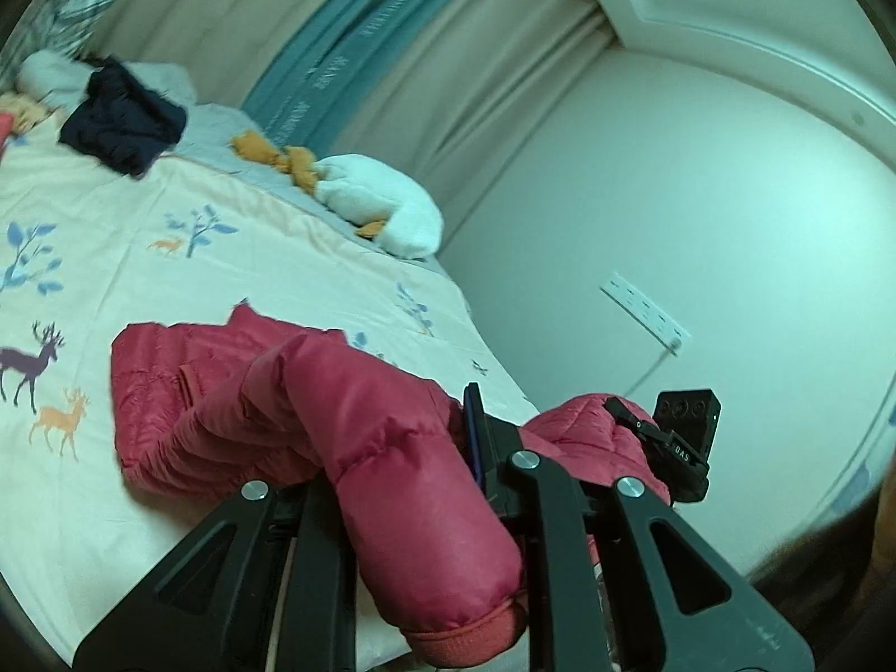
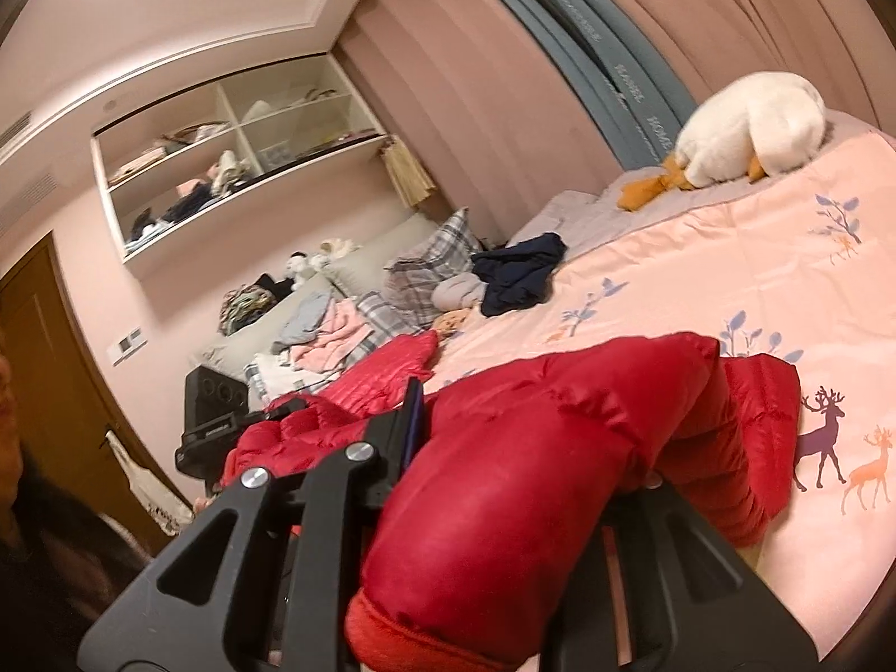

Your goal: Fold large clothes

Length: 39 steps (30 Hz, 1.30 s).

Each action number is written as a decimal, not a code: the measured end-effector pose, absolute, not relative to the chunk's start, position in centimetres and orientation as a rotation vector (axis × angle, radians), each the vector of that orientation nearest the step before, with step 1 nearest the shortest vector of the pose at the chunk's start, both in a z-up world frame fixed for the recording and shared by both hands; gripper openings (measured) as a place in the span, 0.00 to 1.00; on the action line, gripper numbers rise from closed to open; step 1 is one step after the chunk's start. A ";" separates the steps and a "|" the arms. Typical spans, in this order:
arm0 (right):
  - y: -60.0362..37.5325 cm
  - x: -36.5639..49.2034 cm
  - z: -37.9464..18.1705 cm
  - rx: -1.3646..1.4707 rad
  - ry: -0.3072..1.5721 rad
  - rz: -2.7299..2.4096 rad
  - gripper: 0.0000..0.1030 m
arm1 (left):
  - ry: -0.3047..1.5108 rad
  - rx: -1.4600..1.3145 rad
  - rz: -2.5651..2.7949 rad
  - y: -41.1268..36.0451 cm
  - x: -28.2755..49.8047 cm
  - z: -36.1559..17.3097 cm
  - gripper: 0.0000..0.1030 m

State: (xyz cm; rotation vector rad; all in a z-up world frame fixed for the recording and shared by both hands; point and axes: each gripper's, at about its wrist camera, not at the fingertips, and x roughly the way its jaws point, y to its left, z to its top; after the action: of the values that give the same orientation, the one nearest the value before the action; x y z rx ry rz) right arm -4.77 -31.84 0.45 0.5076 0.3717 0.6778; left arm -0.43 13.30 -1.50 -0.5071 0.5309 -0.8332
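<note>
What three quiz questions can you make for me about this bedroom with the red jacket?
1. True or false: the left gripper has a sleeve of the red jacket lying between its fingers.
2. What sits nearest the curtains? A) white plush duck B) dark blue garment C) the red jacket
3. Fill in: the bedspread is printed with blue plants and ____.

Key: 1 true; 2 A; 3 deer. The right gripper has a sleeve between its fingers too.
</note>
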 end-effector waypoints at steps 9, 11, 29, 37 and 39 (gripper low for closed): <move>-32.2 0.2 -1.0 0.546 0.415 0.593 0.22 | 0.558 -0.498 -0.732 12.7 3.1 -2.3 0.15; -32.3 1.0 -1.4 0.543 0.423 0.567 0.22 | 0.569 -0.502 -0.711 12.6 4.1 -2.5 0.15; -31.6 11.9 -6.8 0.537 0.596 0.382 0.22 | 0.752 -0.489 -0.451 11.8 14.7 -7.8 0.15; -32.1 15.2 -8.5 0.580 0.641 0.343 0.22 | 0.800 -0.416 -0.364 10.5 17.4 -9.0 0.15; -32.0 15.8 -8.7 0.580 0.653 0.331 0.22 | 0.810 -0.406 -0.348 10.3 18.2 -9.2 0.15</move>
State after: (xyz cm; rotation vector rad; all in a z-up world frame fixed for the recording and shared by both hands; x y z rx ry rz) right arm 15.84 -31.99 -8.66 0.5803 0.6530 0.3314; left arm 18.15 10.31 -9.22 -0.4057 0.8095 -0.3482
